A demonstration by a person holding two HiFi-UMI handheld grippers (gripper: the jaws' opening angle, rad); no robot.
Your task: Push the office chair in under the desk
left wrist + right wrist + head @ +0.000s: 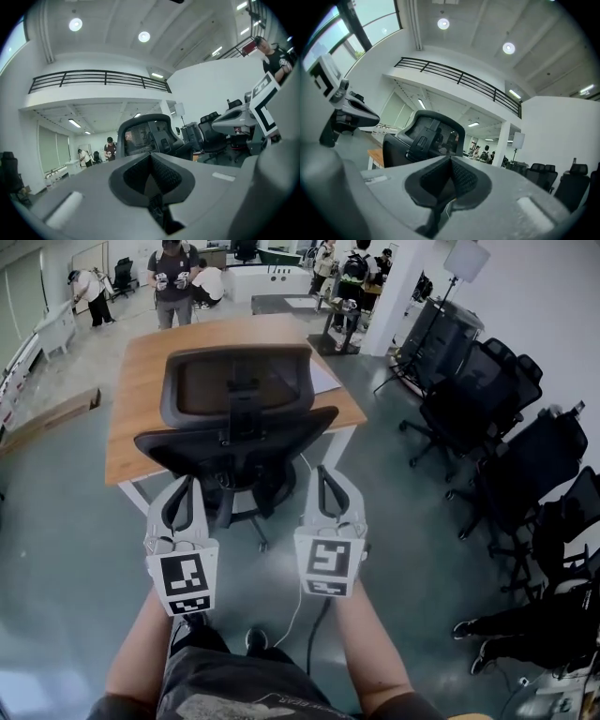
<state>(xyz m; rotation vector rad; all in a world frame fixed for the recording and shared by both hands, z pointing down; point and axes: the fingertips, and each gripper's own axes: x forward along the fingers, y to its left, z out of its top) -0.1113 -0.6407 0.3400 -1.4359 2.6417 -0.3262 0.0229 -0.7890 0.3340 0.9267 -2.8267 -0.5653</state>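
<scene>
We stand in a tall, white-walled hall with a grey-green floor [56, 521] and a railed gallery [98, 77] overhead. Far off at 12 o'clock some people [173, 277] stand among white counters. At 3 o'clock a row of spare black chairs [478, 399] lines the wall, and a long flat box [52, 416] lies on the floor at 10 o'clock.

The wooden desk [141, 381] sits straight ahead at 12 o'clock, with a sheet of paper [323, 377] near its right edge. The office chair [234, 442] stands at the desk's near edge with its back towards us. Its headrest and backrest overlap the desktop in the head view, and its wheeled base shows on the floor below.

We hold both tools low, side by side, pointing at the chair's back. The left gripper [183, 484] is at 11 o'clock, just behind the left end of the backrest. Its fingers [136, 176] are pressed fully together with nothing between them. The right gripper [323, 474] is at 1 o'clock, just behind the right end of the backrest, and its fingers [464, 180] likewise meet with nothing in their grasp. We cannot tell whether either tip touches the chair.
</scene>
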